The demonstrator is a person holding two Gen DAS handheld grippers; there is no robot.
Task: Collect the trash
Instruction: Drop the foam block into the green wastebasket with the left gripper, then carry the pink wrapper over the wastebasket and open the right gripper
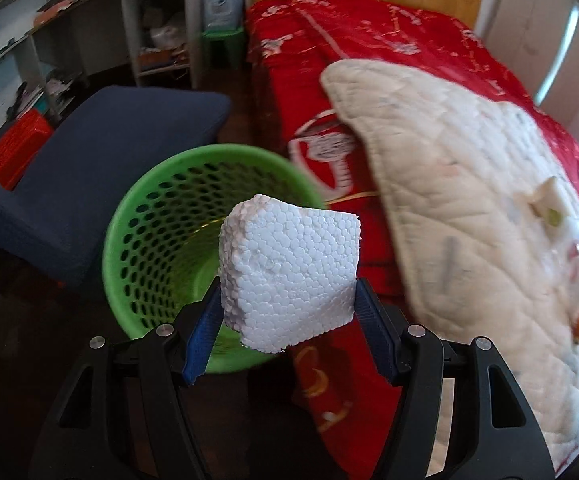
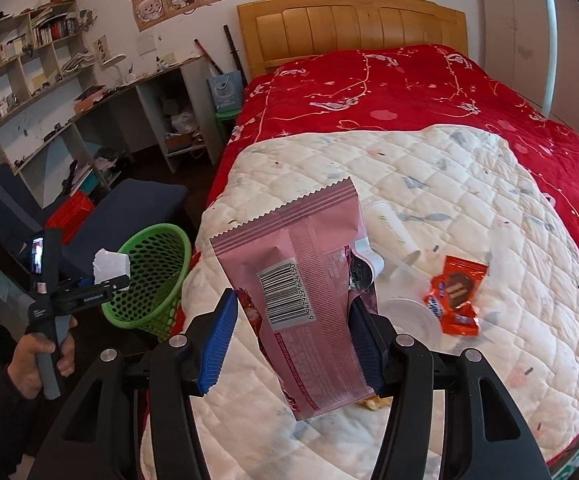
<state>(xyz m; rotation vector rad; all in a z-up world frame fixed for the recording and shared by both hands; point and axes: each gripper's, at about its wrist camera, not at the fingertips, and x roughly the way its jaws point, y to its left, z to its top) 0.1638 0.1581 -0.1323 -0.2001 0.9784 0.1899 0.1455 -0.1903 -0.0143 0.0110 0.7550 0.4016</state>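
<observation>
My left gripper (image 1: pixel 287 300) is shut on a white styrofoam chunk (image 1: pixel 289 272) and holds it just above the rim of the green mesh trash basket (image 1: pixel 157 216). The right wrist view shows the same left gripper (image 2: pixel 101 280), chunk (image 2: pixel 111 266) and basket (image 2: pixel 149 276) beside the bed. My right gripper (image 2: pixel 293 316) is shut on a pink snack wrapper (image 2: pixel 297 280) with a barcode, lifted above the white quilt (image 2: pixel 449 184). An orange snack wrapper (image 2: pixel 455 296), a clear plastic syringe (image 2: pixel 395 232) and a white round lid (image 2: pixel 409 312) lie on the quilt.
The bed has a red cover (image 2: pixel 389 84) and a wooden headboard (image 2: pixel 349 28). A dark blue chair (image 1: pixel 101 168) stands behind the basket. White shelves (image 2: pixel 49 92) and a desk line the left wall. More scraps (image 1: pixel 549 208) lie on the quilt.
</observation>
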